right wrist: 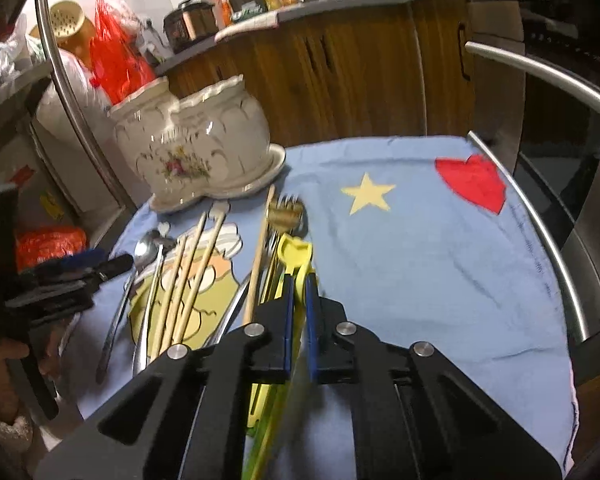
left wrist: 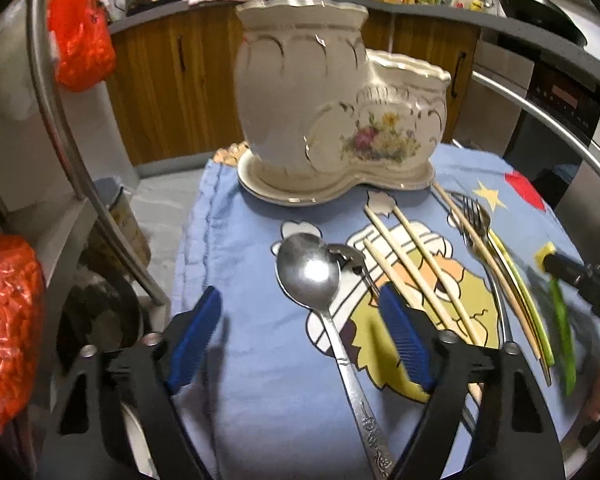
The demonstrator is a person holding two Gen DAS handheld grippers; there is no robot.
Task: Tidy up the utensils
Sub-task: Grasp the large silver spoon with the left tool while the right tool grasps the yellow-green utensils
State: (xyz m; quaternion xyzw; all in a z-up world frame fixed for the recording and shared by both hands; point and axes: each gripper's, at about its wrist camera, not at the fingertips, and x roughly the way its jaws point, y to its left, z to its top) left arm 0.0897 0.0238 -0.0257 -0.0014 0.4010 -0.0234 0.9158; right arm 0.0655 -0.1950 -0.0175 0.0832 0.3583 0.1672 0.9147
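Observation:
A cream ceramic utensil holder (left wrist: 312, 92) with two compartments stands on its saucer at the far end of a blue cartoon cloth (left wrist: 252, 360). A metal spoon (left wrist: 342, 360) lies on the cloth, its handle running between the blue pads of my left gripper (left wrist: 298, 295), which is open and not touching it. Wooden chopsticks (left wrist: 420, 276) and a fork (left wrist: 474, 220) lie to the right. My right gripper (right wrist: 299, 280) is shut on a yellow-green plastic utensil (right wrist: 296, 252), whose head sticks out past the fingertips. The holder (right wrist: 192, 140) appears at the left in the right wrist view.
A second spoon (left wrist: 348, 256) lies behind the first. Curved metal rails (right wrist: 540, 248) edge the surface on both sides. Red plastic bags (left wrist: 80, 40) hang at the left. Wooden cabinets (left wrist: 172, 80) and a cluttered counter stand behind. Bare cloth (right wrist: 420, 260) lies at the right.

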